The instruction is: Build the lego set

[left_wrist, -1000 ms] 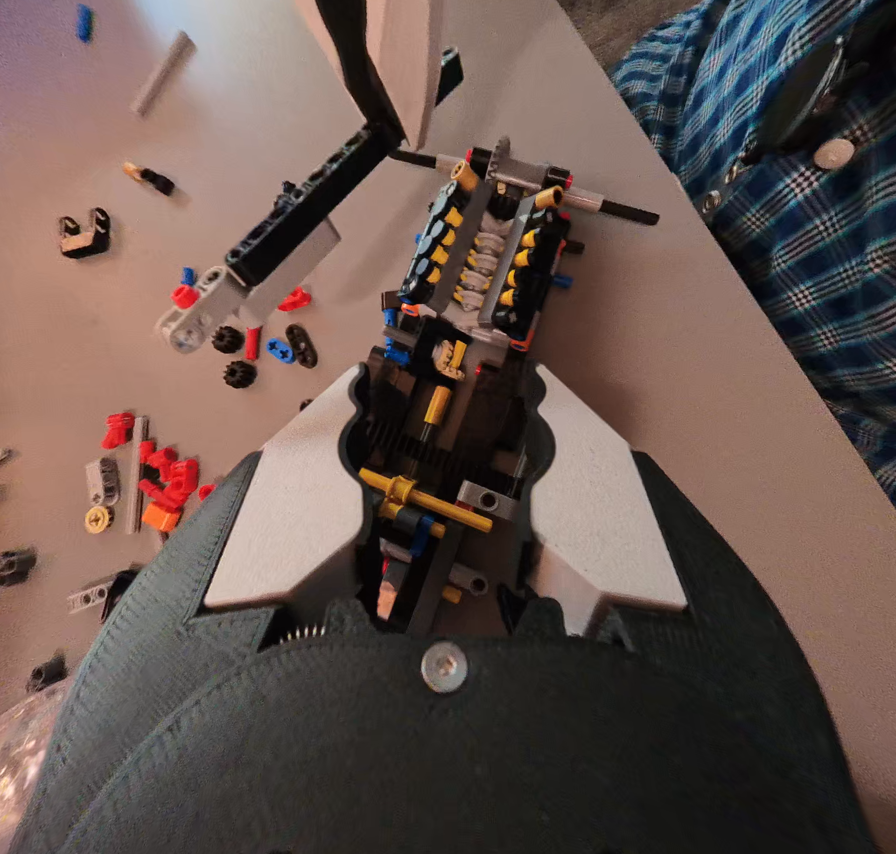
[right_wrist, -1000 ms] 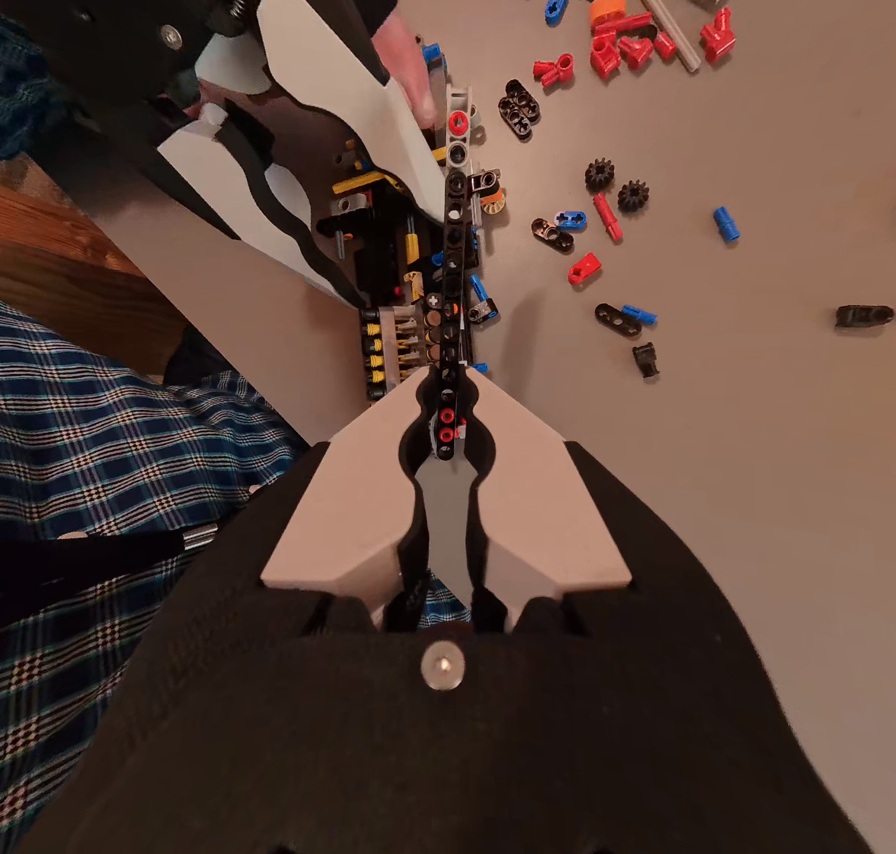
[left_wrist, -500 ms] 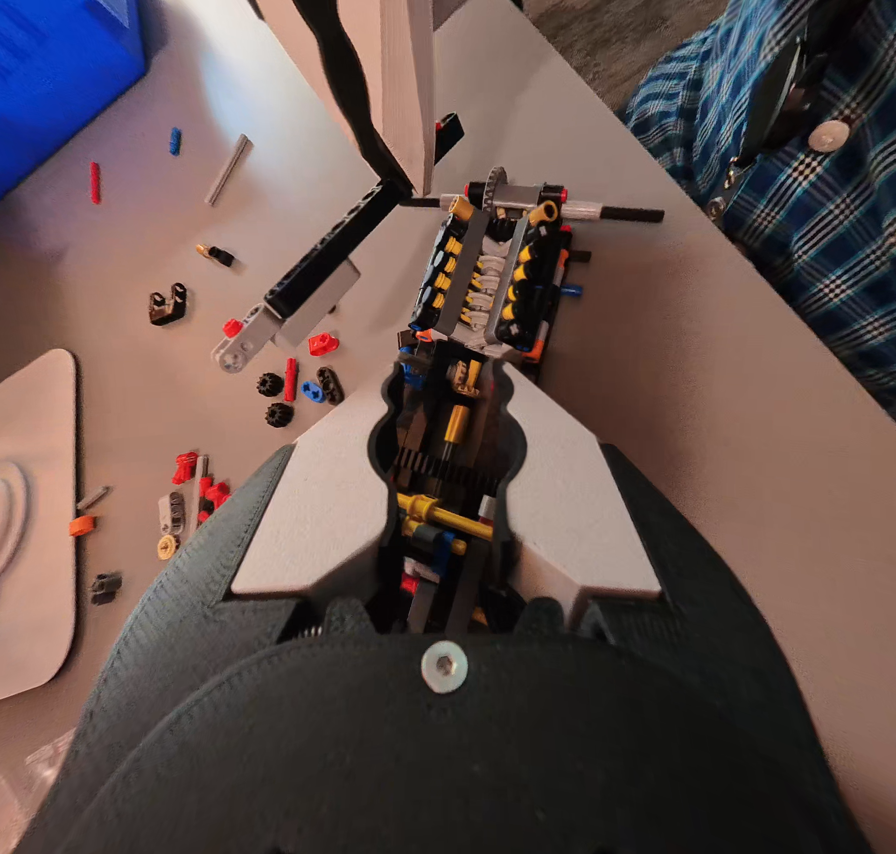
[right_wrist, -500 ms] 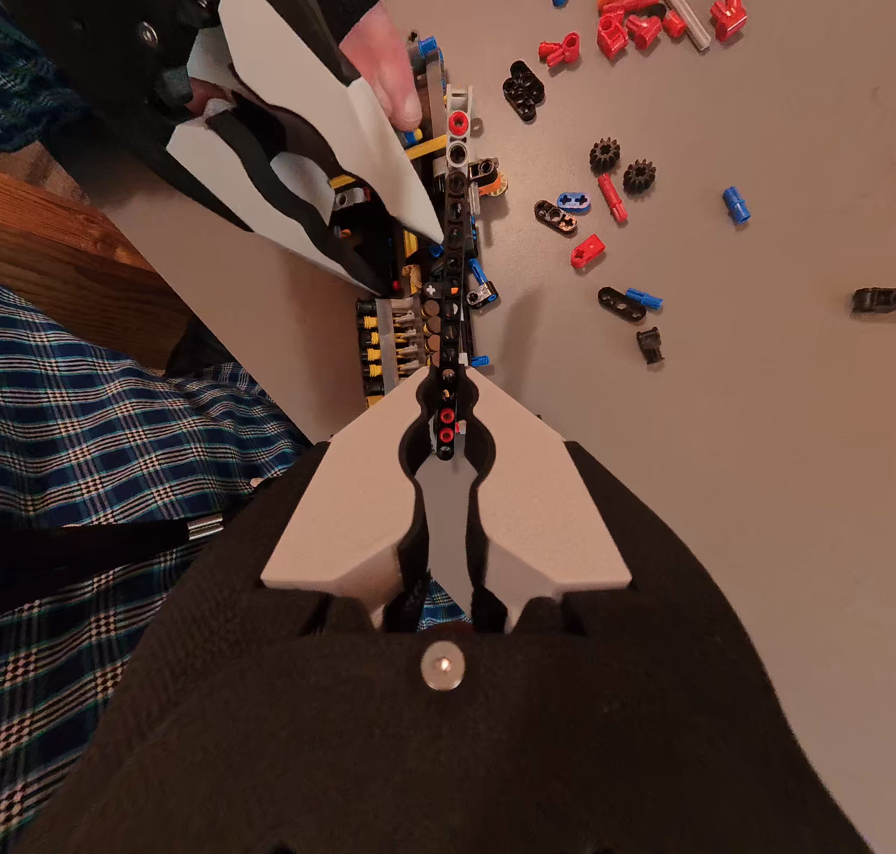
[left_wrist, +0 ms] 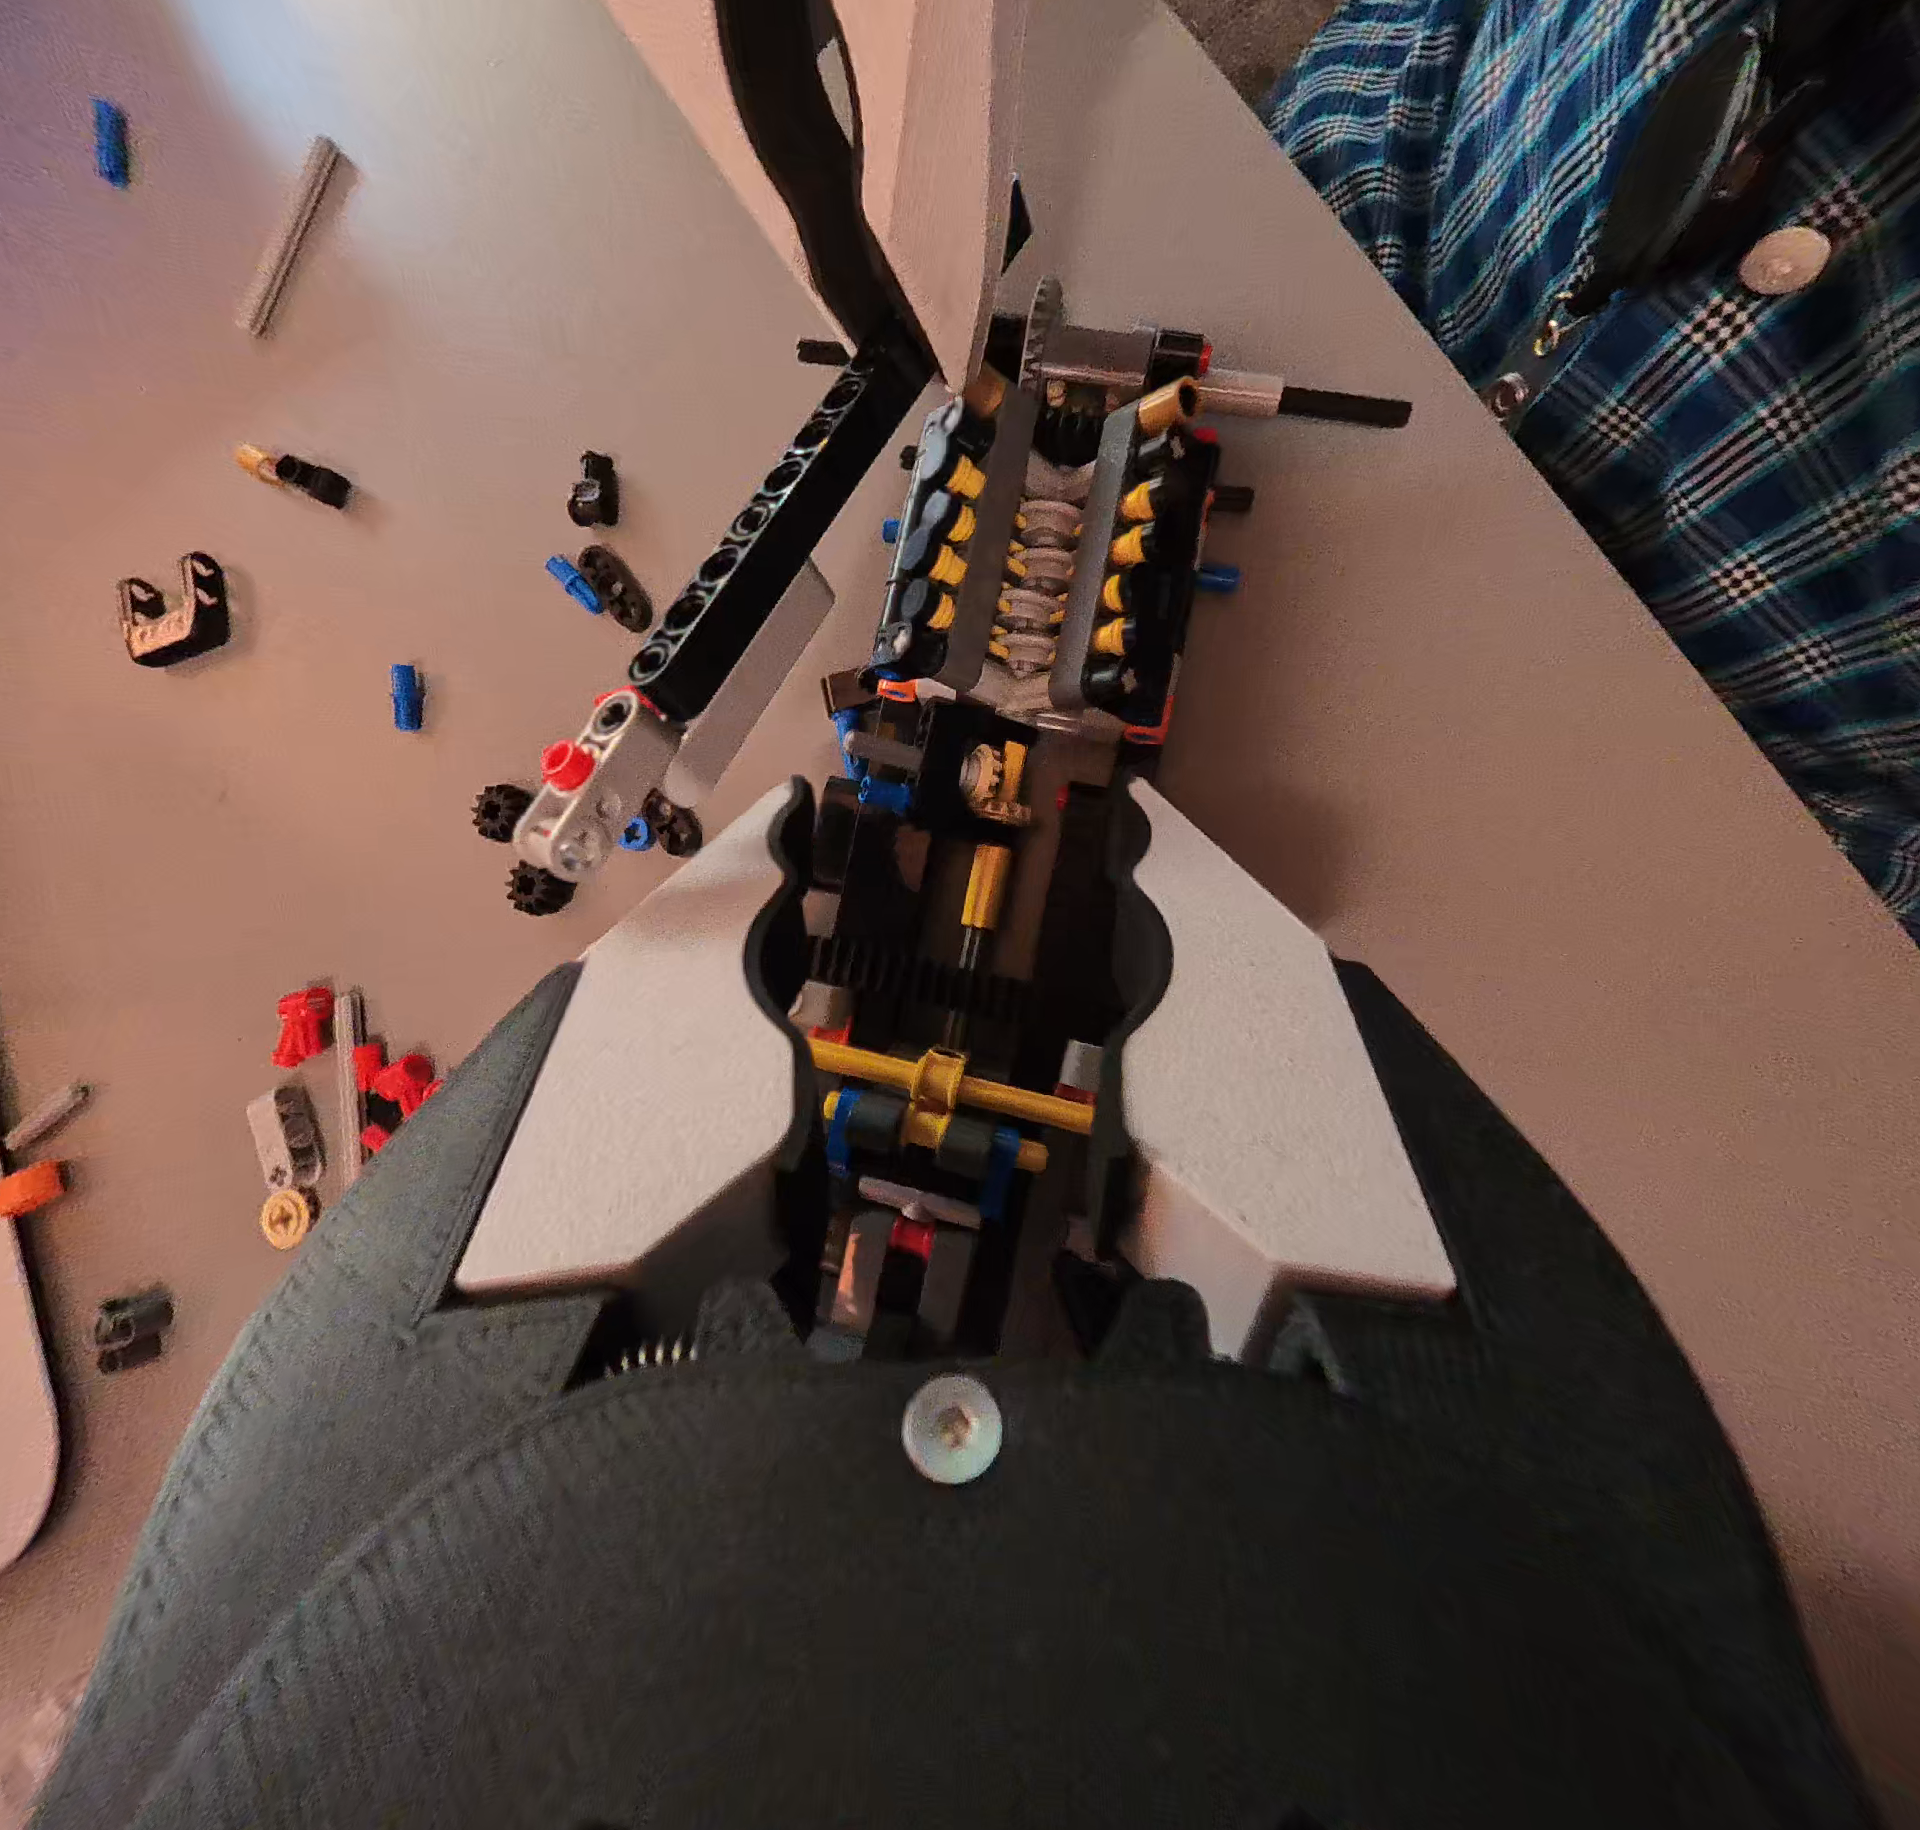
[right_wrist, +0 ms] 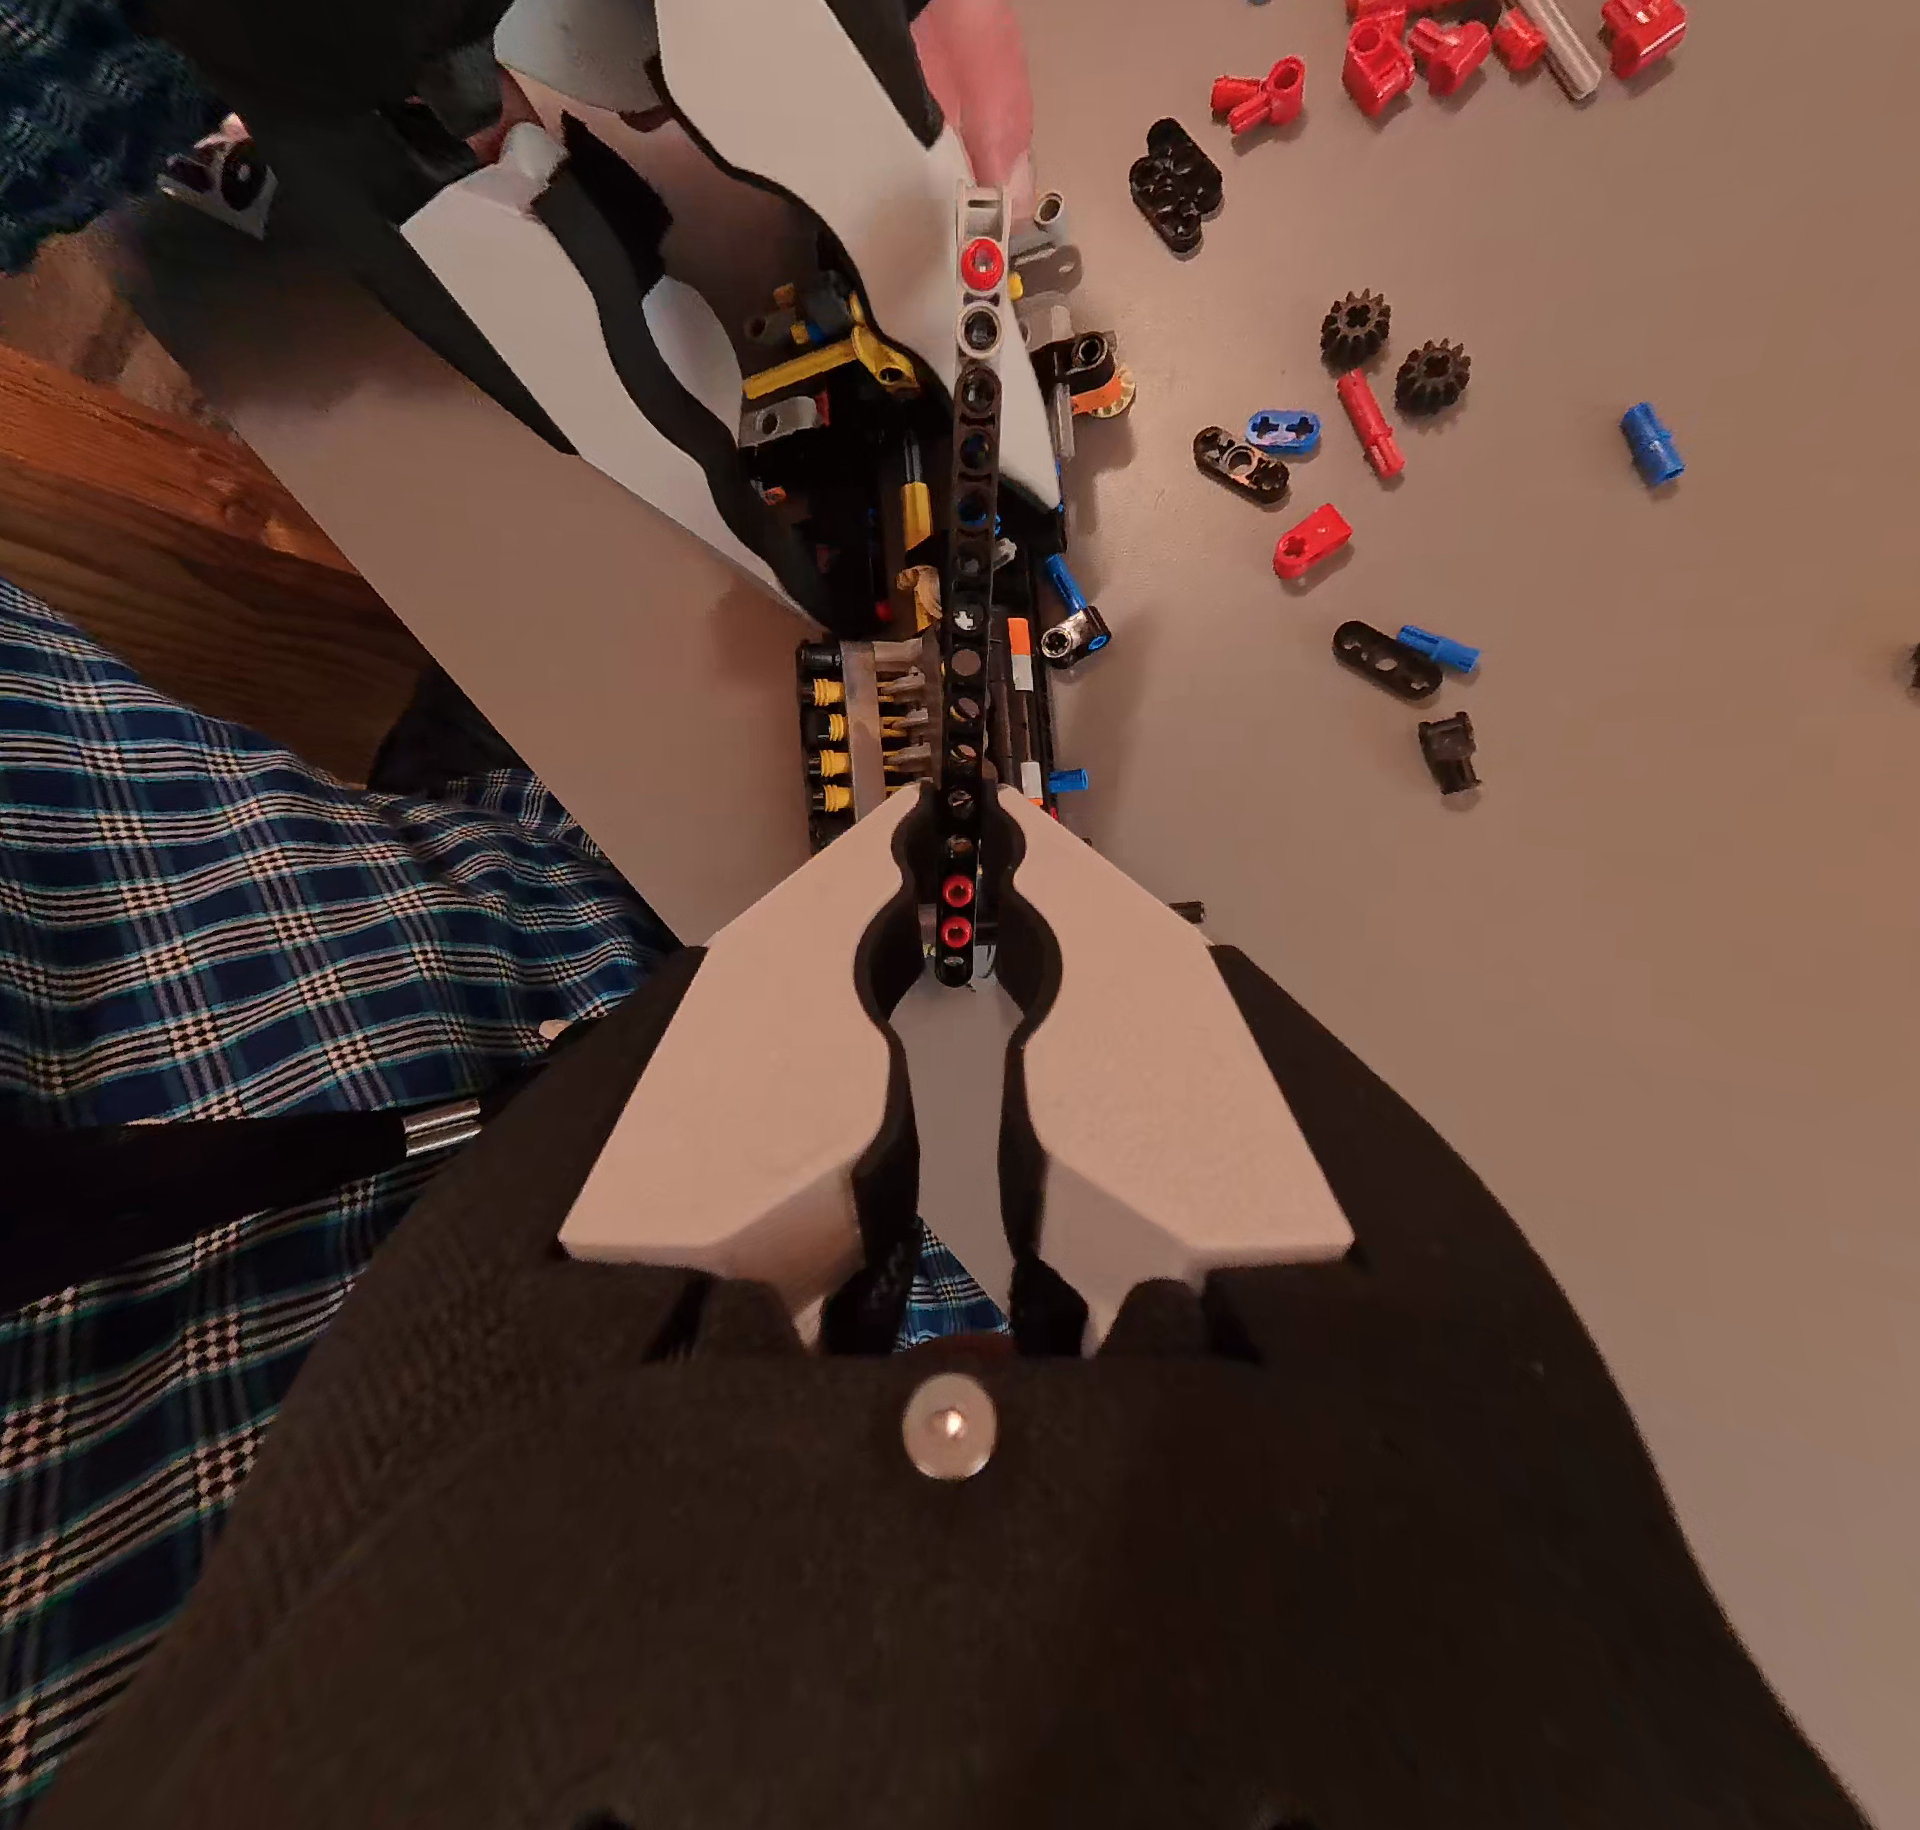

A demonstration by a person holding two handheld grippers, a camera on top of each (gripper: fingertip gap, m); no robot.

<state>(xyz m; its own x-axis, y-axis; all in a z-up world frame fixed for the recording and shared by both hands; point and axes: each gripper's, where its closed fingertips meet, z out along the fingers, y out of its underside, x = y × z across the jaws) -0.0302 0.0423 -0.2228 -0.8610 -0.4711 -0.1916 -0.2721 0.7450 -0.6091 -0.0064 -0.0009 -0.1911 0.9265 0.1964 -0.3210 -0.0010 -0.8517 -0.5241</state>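
The left gripper [left_wrist: 961, 814] is clamped across the half-built Lego chassis [left_wrist: 1023, 637], which runs up the middle of the left wrist view with its yellow-pistoned engine block [left_wrist: 1039, 554] toward the upper centre, lying on the beige table [left_wrist: 1455, 845]. The right gripper [right_wrist: 961, 804] pinches one end of a long black perforated beam [right_wrist: 971, 575], whose far end carries a light grey connector with a red pin [right_wrist: 982, 263]; in the right wrist view the beam runs up the centre of the frame, over the chassis. It appears to be lined up along the chassis side for pinning (whether any pin has met a hole cannot be told). The likely trouble is leverage: held only at one end, the beam could pivot in the grip when pressed, so pins miss their holes. Pushing sideways could also slide the chassis within the left grip, or knock the loose gears [right_wrist: 1356, 326] and red pieces [right_wrist: 1434, 35] at upper right.
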